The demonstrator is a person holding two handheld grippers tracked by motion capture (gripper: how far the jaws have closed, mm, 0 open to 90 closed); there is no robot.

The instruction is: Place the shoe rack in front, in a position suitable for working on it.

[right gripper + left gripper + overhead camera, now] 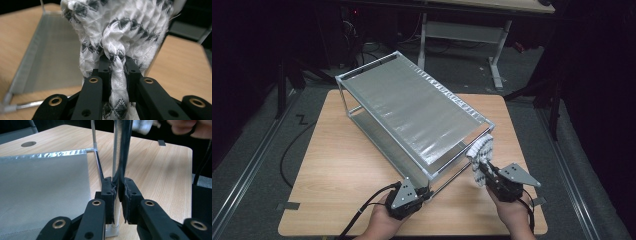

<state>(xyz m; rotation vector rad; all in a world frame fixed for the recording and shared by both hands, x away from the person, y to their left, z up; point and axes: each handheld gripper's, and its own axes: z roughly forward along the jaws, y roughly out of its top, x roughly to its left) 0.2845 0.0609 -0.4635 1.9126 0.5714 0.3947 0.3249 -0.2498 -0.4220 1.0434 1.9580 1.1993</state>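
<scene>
A two-shelf metal rack with silvery mesh shelves stands slantwise on the wooden table. My left gripper is at the rack's nearest corner. In the left gripper view its jaws are shut on the upright corner post, and the lower shelf lies to the left. My right gripper is shut on a white cloth with a black diamond pattern, close to the rack's right corner. In the right gripper view the cloth bunches up above the jaws, which pinch a twisted fold of it.
A black cable trails from the left gripper over the table's front edge. Small tape marks lie near the front corners. A round hole sits in the tabletop. Another desk's legs stand on the floor beyond.
</scene>
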